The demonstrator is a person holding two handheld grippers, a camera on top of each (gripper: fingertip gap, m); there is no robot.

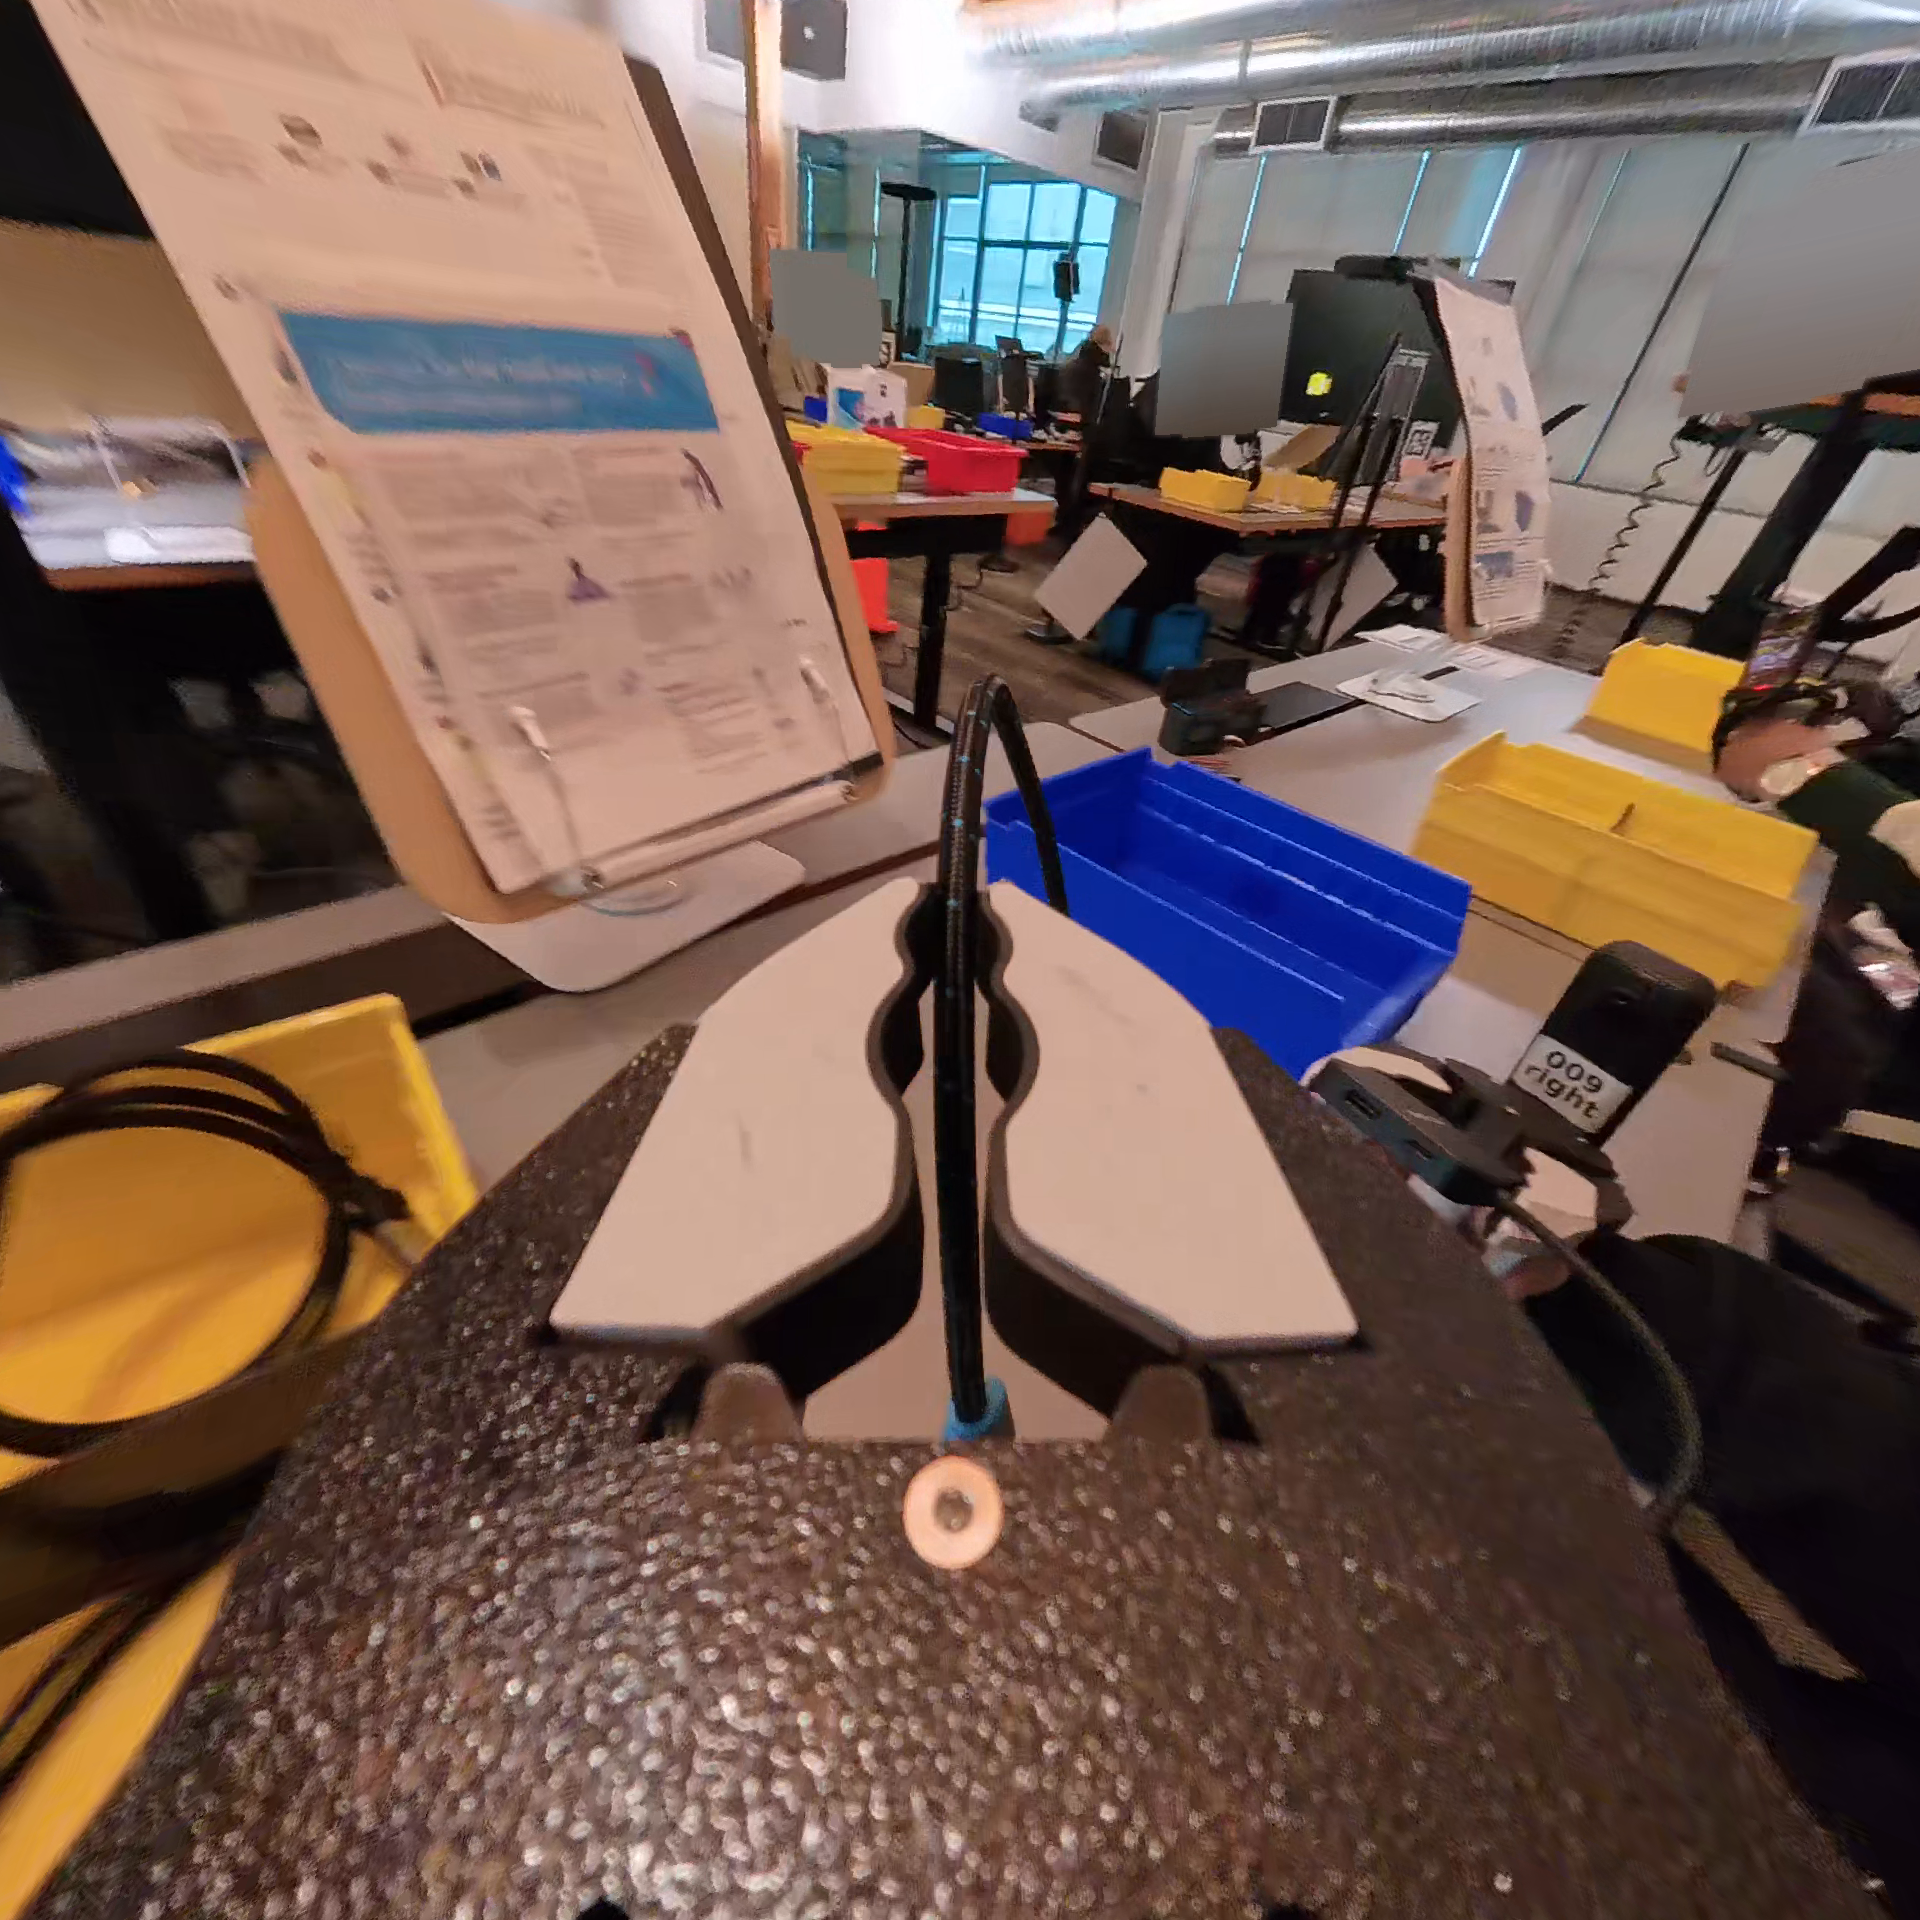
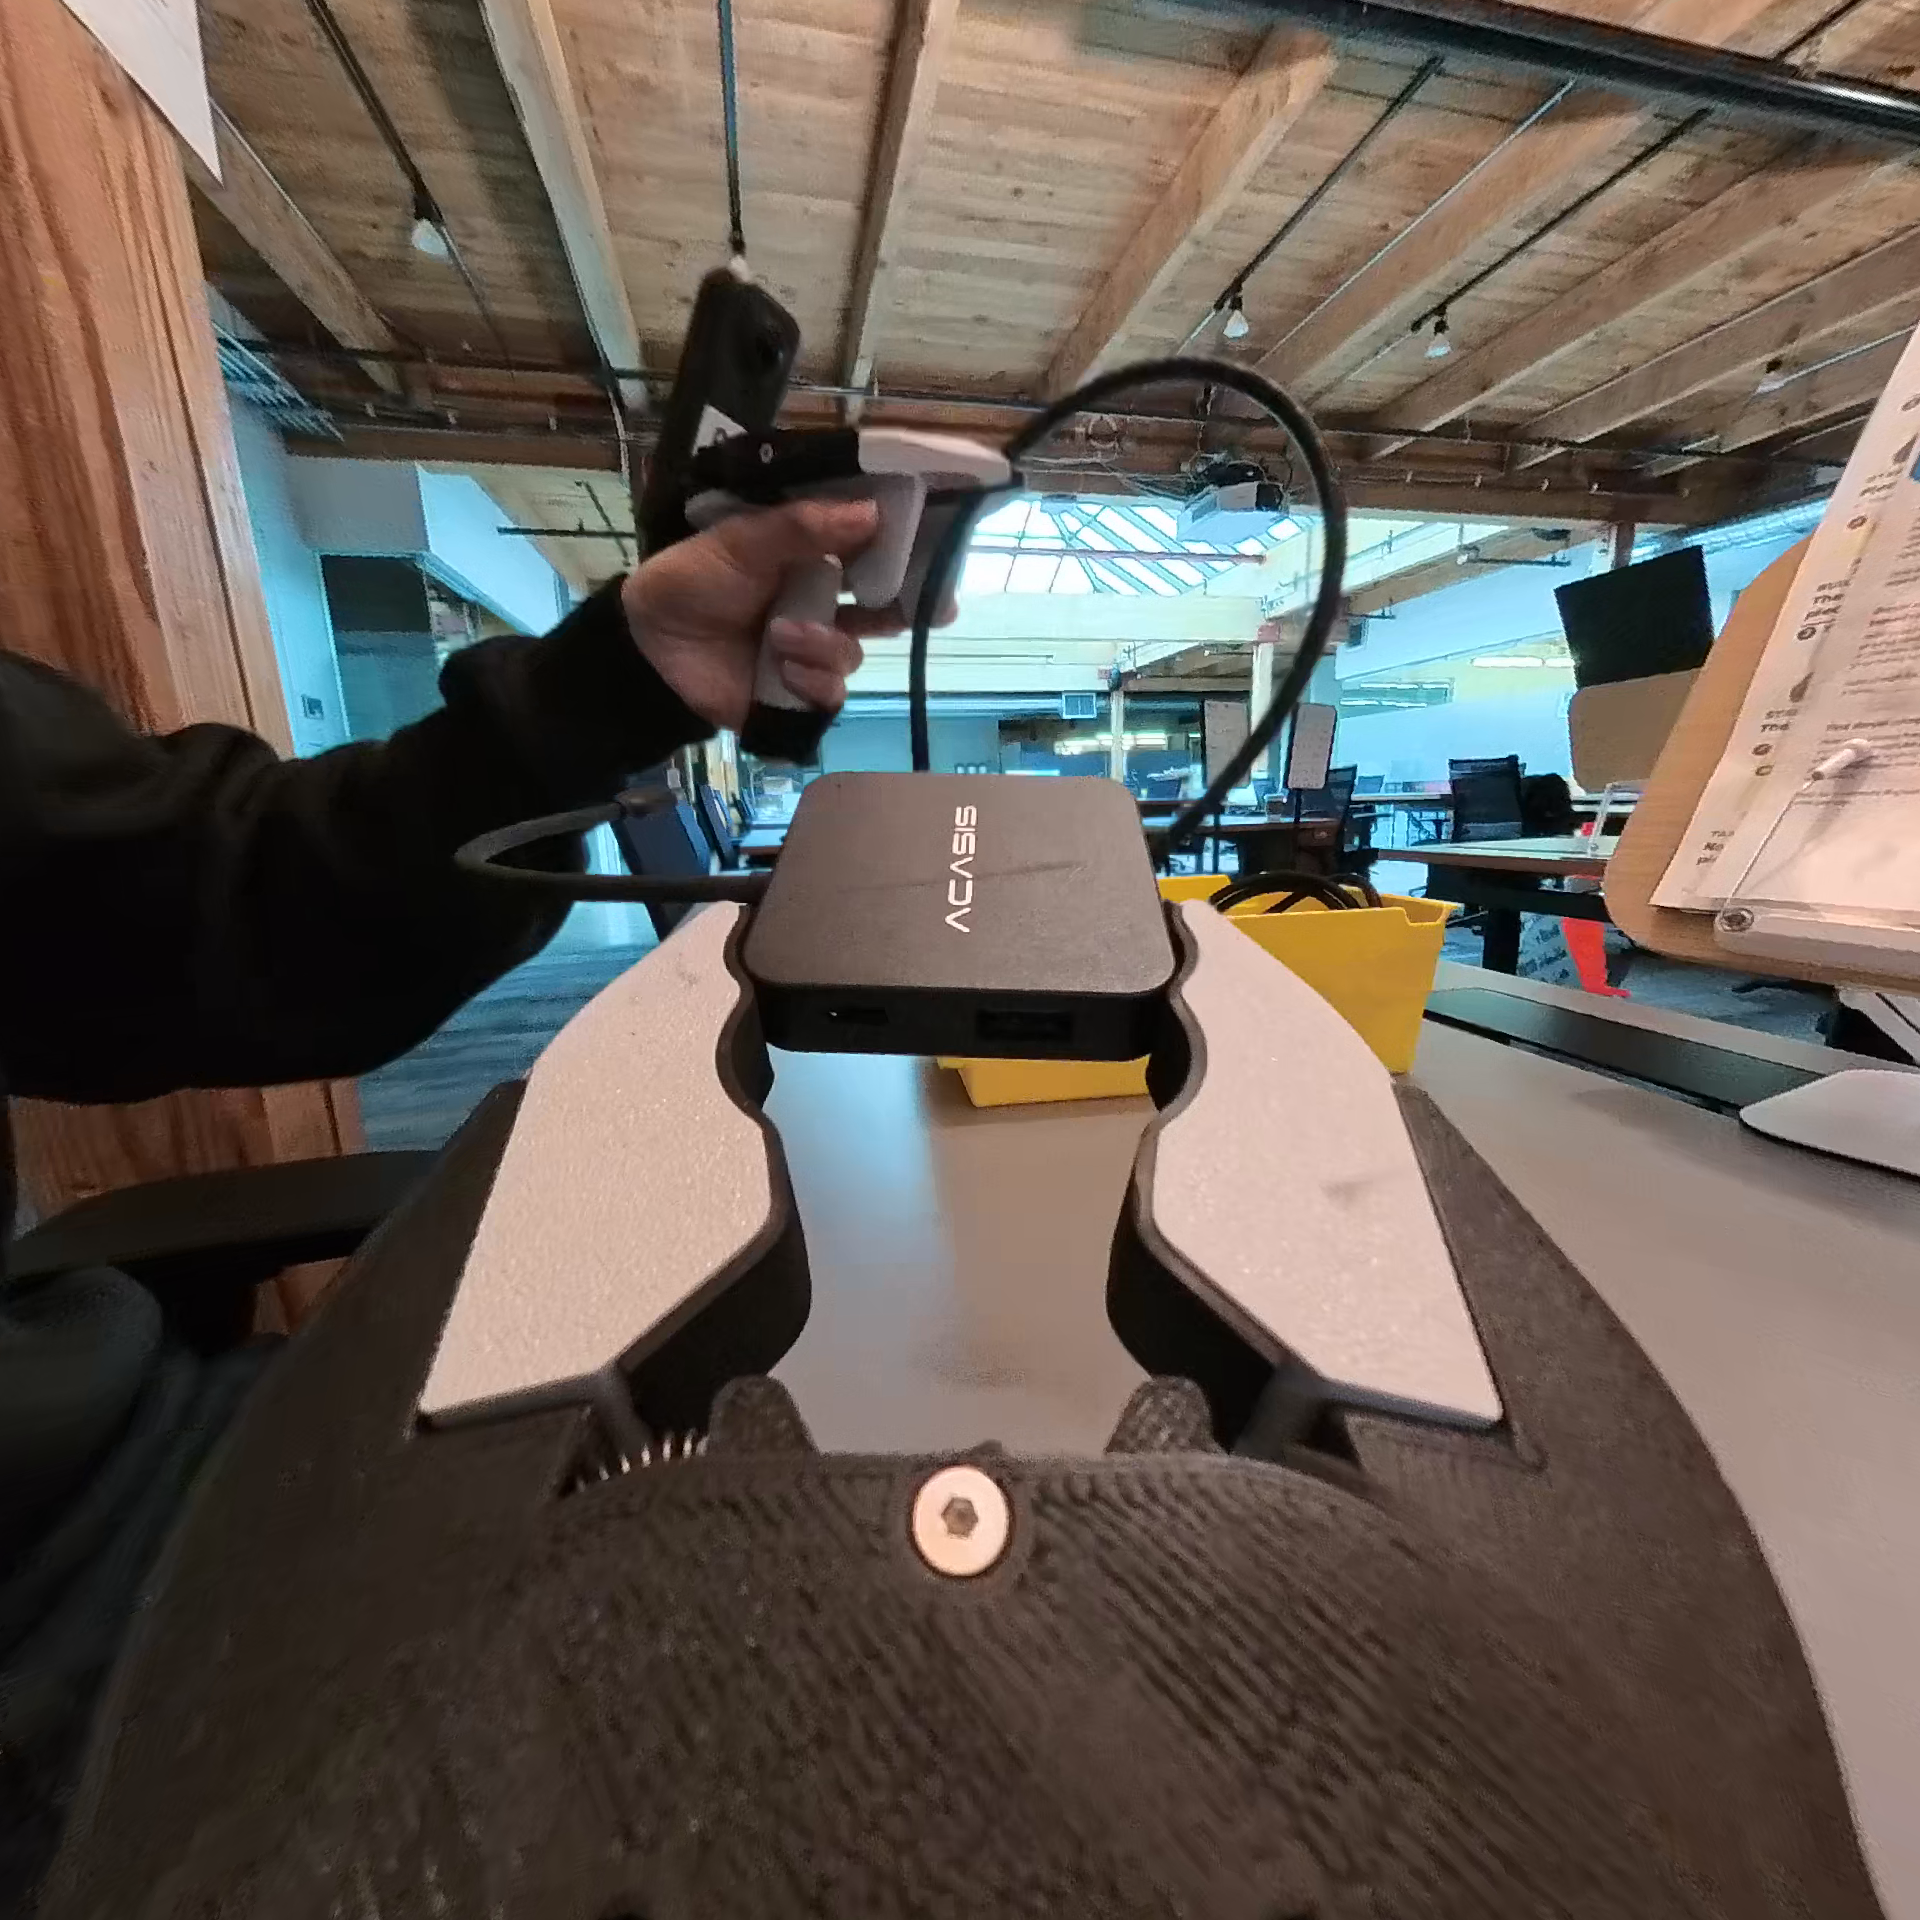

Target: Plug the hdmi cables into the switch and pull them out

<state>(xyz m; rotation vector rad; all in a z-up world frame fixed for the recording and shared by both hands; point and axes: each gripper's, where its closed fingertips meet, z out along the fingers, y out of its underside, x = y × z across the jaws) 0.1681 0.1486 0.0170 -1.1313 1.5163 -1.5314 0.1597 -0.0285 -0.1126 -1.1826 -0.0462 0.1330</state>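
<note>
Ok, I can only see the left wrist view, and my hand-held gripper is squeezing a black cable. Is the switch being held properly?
Observer: Yes. The right hand-held gripper clamps the switch by its sides, flat.
Operator: Are the holes facing it empty?
Observer: Both ports on the near edge look empty.
Operator: Where does my cable go?
Observer: The cable loops over and drops behind the switch; its end is hidden.

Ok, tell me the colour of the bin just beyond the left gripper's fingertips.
Blue; it shows best in the left wrist view.
</note>
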